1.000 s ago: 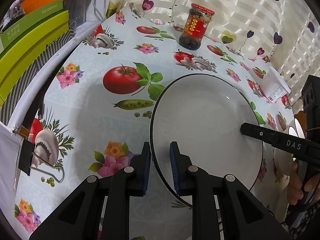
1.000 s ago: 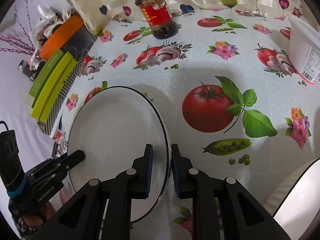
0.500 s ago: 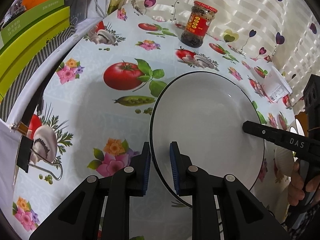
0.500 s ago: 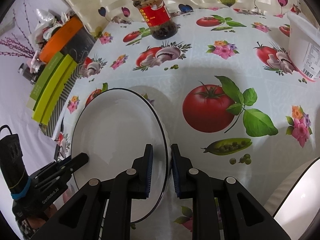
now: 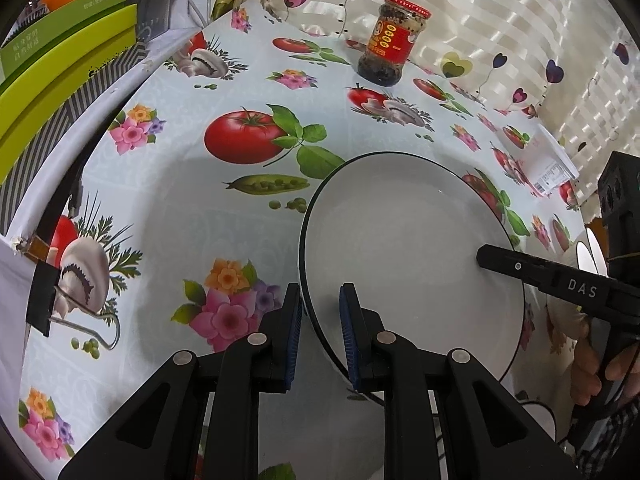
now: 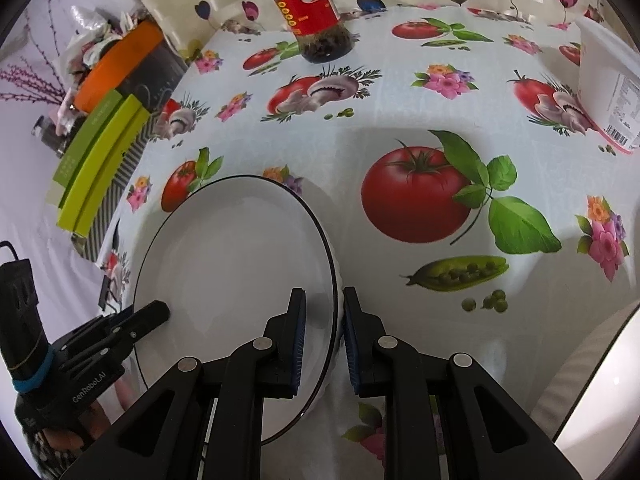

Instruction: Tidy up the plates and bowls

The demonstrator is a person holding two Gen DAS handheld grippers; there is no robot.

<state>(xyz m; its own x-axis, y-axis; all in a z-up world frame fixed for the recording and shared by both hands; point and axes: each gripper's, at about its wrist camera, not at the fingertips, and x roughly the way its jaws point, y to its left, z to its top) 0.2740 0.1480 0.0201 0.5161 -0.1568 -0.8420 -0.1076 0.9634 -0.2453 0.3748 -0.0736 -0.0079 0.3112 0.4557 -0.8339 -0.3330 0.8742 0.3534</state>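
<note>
The left gripper (image 5: 320,312) and right gripper (image 6: 324,312) each clamp opposite rims of one white, black-edged plate (image 5: 408,248), near the table's (image 5: 168,216) front edge. Smooth printed cloth lies bare beyond. A red-lidded glass jar (image 5: 386,46) stands at the far edge.

Both views were bright and evenly lit, with soft daylight coming through the curtain (image 5: 500,20) behind the table. Broad, faint shadows lay on the tablecloth (image 6: 400,120) around the plate (image 5: 408,248), whose glaze showed only mild sheen (no harsh glare). Focus was sharp; fisheye bending curved the edges, and the corners were black.
</note>
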